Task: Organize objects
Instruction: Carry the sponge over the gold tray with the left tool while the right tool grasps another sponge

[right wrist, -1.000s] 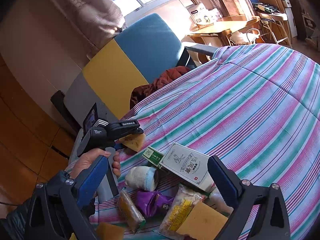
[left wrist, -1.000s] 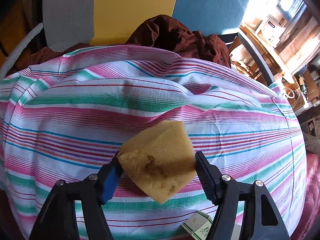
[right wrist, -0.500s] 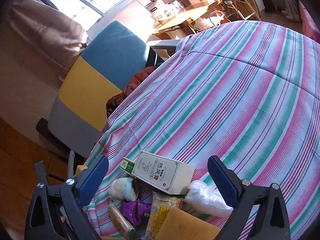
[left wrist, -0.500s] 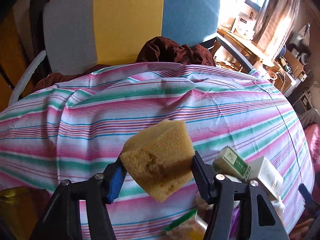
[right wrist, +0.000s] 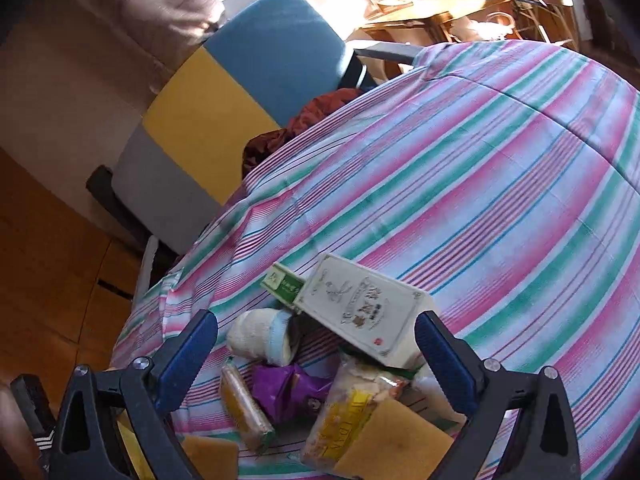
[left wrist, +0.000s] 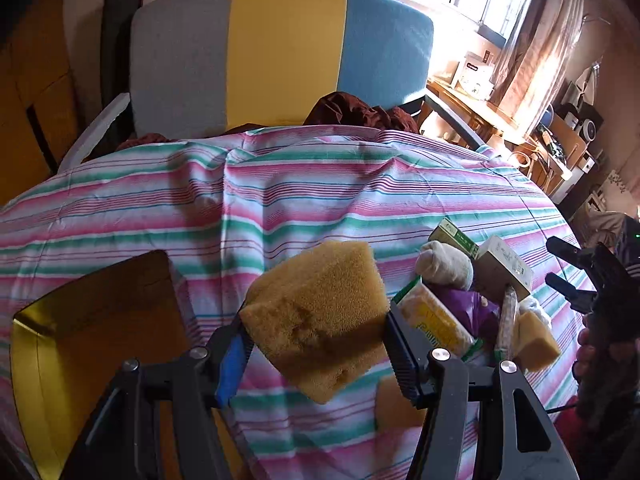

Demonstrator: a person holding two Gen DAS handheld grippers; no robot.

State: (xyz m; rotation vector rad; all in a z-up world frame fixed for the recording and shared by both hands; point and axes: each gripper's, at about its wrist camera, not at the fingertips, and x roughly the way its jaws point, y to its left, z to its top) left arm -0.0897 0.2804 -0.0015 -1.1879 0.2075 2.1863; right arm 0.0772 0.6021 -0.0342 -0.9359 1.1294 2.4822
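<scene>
Ideally, the left gripper, fingers clamped on the yellow foam sponge, lowers it squarely into the gold square tray; right gripper fingers gape empty.

The place was a lived-in home room. A round counter wore a pink, green and white striped cloth; behind it stood an upholstered grey, yellow and blue seat back, sunlit windows with brown curtains, and a cluttered wooden desk.
</scene>
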